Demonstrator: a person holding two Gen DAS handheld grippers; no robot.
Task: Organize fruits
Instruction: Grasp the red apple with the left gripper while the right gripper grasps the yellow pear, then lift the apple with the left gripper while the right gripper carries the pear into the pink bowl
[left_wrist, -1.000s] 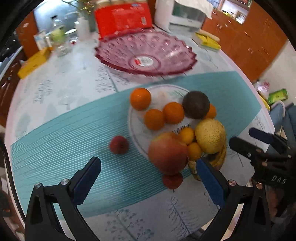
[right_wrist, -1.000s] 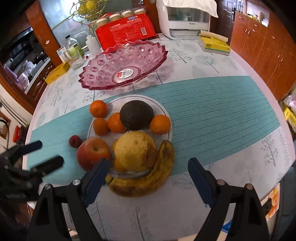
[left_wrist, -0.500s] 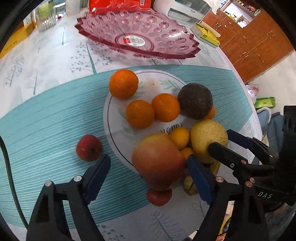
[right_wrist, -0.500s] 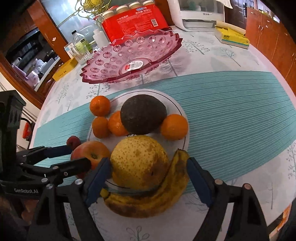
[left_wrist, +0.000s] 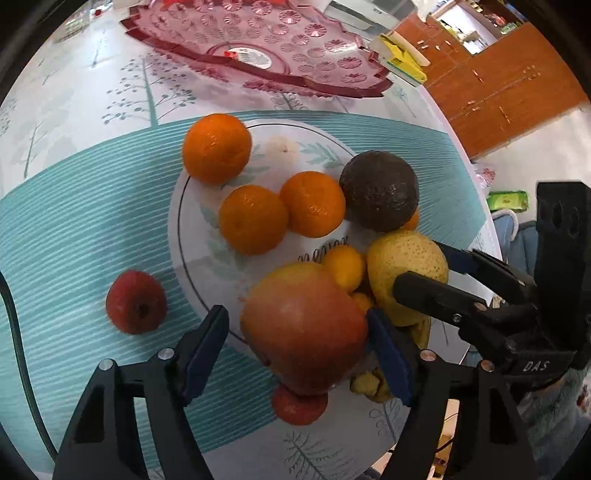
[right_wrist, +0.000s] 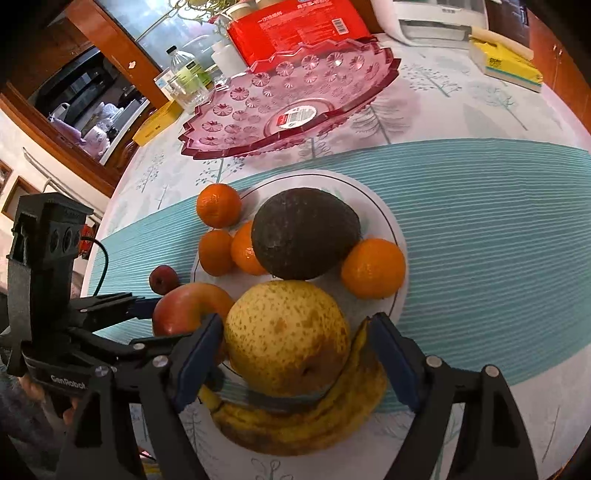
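While banana (right_wrist: 295, 424) curves crosswise, left gripper (left_wrist: 299, 343) fingers straddle apple (left_wrist: 303, 325), right gripper (right_wrist: 295, 354) spread around pear (right_wrist: 288, 332)

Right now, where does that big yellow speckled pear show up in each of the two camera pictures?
Left wrist view: the pear sits right of centre, behind the apple, with the right gripper reaching around it.
Right wrist view: the pear is low in the centre, between the open fingers, resting against the banana.
Shared landmark: the dark avocado lies just beyond the pear in both.
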